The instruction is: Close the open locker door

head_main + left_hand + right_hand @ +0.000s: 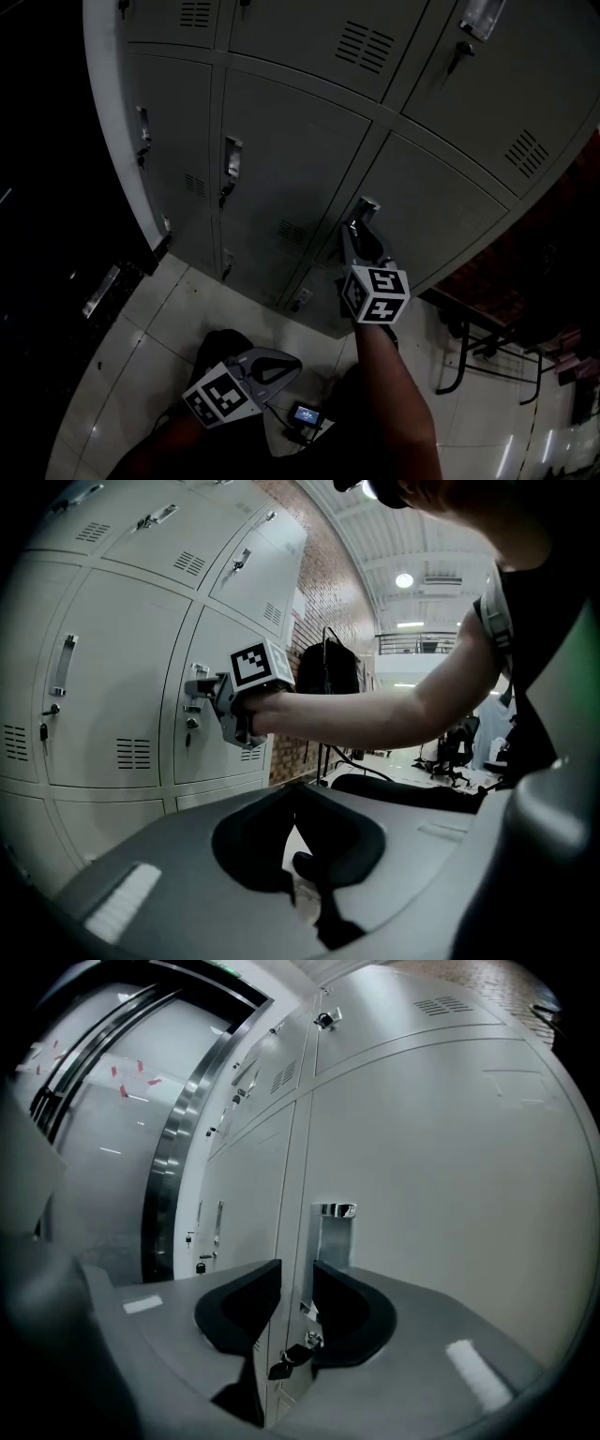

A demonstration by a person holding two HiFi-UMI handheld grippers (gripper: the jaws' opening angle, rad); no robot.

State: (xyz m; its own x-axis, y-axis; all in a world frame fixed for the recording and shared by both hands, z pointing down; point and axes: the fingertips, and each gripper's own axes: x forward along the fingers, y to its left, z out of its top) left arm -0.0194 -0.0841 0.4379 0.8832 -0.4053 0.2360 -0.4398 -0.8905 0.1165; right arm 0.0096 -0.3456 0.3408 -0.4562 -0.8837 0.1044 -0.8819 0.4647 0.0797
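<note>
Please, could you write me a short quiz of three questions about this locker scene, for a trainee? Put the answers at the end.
1. True or false: the right gripper points at a locker door's handle.
2. Which gripper hangs low, away from the lockers? A) the left gripper B) the right gripper
3. Fill in: the right gripper's jaws stand ____, with the door's lock between them.
Key: 1 true; 2 A; 3 apart.
</note>
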